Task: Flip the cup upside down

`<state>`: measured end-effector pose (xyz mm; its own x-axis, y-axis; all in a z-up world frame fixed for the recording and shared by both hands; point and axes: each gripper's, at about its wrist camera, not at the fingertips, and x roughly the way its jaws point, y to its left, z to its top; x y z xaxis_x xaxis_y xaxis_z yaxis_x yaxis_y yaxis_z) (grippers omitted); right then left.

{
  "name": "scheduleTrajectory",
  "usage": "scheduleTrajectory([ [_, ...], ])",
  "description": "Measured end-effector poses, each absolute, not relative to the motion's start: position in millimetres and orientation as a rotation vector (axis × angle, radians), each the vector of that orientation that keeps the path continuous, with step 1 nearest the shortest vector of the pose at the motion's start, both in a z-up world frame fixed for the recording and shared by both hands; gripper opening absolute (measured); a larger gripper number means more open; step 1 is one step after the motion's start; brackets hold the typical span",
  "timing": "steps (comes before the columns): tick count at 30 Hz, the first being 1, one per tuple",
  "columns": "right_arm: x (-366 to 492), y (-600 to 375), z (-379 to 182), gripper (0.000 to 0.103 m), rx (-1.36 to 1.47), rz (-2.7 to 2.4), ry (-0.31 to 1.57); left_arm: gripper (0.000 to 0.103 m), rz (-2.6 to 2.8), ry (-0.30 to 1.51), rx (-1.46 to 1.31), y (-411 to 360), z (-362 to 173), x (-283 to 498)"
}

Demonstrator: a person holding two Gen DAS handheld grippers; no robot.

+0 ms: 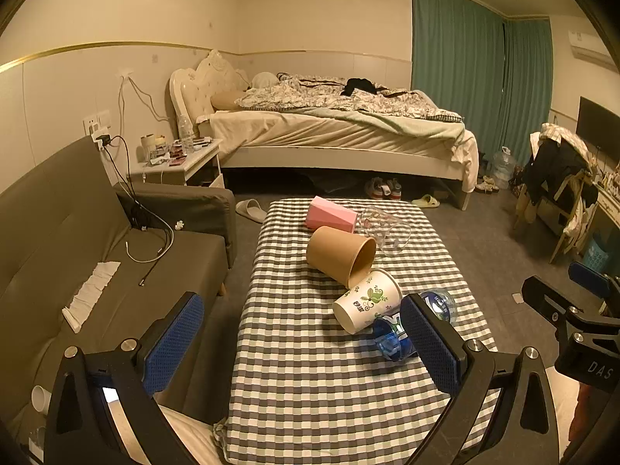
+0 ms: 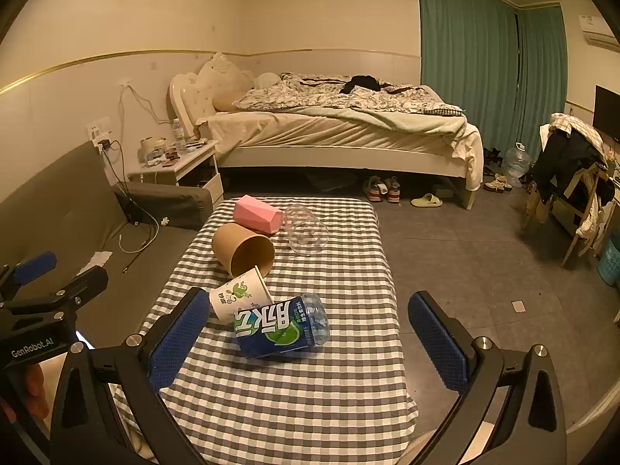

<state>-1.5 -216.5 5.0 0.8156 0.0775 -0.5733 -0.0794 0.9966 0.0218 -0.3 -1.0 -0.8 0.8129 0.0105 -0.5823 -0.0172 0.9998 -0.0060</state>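
Observation:
Several cups lie on their sides on the checked table (image 1: 310, 387) (image 2: 302, 387): a white paper cup with a green leaf print (image 1: 366, 302) (image 2: 238, 298), a brown paper cup (image 1: 339, 255) (image 2: 244, 250), a pink cup (image 1: 329, 215) (image 2: 257, 213) and a clear plastic cup (image 1: 385, 228) (image 2: 306, 232). A cut blue-labelled bottle (image 1: 391, 339) (image 2: 281, 327) lies against the white cup. My left gripper (image 1: 306, 345) is open and empty above the table's near left. My right gripper (image 2: 310, 341) is open and empty, just short of the bottle.
A grey sofa (image 1: 97, 271) with cables and tissue stands left of the table. A bed (image 1: 341, 131) and a cluttered nightstand (image 1: 182, 159) are behind. Grey floor (image 2: 484, 271) lies to the right, with a clothes-covered chair (image 2: 573, 178) and green curtains (image 2: 484, 58).

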Motion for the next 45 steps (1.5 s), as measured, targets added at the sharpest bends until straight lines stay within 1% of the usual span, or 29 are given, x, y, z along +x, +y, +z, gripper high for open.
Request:
scheduleTrajectory([
  [32, -2, -214, 5, 0.103, 0.002, 0.093, 0.620, 0.103, 0.013, 0.626, -0.010, -2, -3, 0],
  [45, -2, -213, 1, 0.103, 0.005, 0.100, 0.629, 0.103, 0.016, 0.632, -0.011, -3, -12, -1],
])
